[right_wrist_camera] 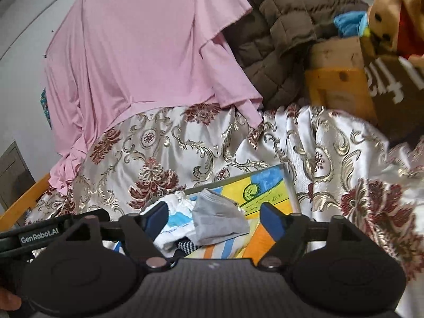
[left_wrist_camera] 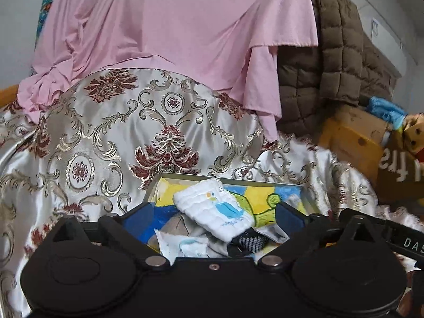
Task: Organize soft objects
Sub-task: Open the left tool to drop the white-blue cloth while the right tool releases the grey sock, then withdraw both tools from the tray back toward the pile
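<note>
- Left gripper (left_wrist_camera: pixel 214 212), jaws spread wide and empty, hovers over the folded white quilted cloth (left_wrist_camera: pixel 214 209) in the shallow colourful box (left_wrist_camera: pixel 230 179).
- Right gripper (right_wrist_camera: pixel 214 216), also wide apart and empty, has the grey fabric piece (right_wrist_camera: pixel 220 218) lying below its fingers.

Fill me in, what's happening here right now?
A person holds a tool in each hand over a colourful shallow box on a patterned satin bedspread. Both the left tool and right tool are open and empty. A white folded cloth and a grey cloth lie in the box.
</note>
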Demonstrator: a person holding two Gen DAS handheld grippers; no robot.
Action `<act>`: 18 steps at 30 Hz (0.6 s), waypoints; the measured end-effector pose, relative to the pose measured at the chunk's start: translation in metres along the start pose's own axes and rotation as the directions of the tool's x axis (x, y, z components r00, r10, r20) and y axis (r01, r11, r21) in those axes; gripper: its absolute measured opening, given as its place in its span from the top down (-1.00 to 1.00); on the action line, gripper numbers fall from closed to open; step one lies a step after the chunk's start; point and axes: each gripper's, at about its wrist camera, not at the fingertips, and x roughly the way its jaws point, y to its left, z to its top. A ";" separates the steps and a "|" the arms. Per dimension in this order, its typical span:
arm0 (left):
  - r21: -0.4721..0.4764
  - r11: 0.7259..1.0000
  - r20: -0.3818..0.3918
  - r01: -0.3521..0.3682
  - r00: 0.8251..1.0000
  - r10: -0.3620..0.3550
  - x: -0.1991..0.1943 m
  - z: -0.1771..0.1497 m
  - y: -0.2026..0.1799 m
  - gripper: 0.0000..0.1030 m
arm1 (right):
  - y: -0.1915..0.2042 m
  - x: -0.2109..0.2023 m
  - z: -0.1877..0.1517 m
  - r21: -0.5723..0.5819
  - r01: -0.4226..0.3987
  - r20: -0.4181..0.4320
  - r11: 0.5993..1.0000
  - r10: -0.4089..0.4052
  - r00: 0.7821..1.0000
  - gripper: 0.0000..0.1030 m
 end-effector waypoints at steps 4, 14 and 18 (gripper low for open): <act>-0.039 0.999 0.021 0.018 1.000 -0.018 -0.027 -0.010 0.005 -0.98 | 0.012 -0.027 -0.004 -0.037 0.008 0.027 0.999 -0.007 1.000 -0.75; -0.023 0.999 0.066 0.045 0.997 -0.043 -0.088 -0.041 0.015 -0.98 | 0.037 -0.090 -0.023 -0.103 0.047 0.125 0.994 -0.034 0.992 -0.97; -0.024 0.999 0.078 0.039 0.996 -0.037 -0.110 -0.056 0.022 -0.98 | 0.047 -0.110 -0.033 -0.143 0.064 0.147 0.988 -0.043 0.988 -0.99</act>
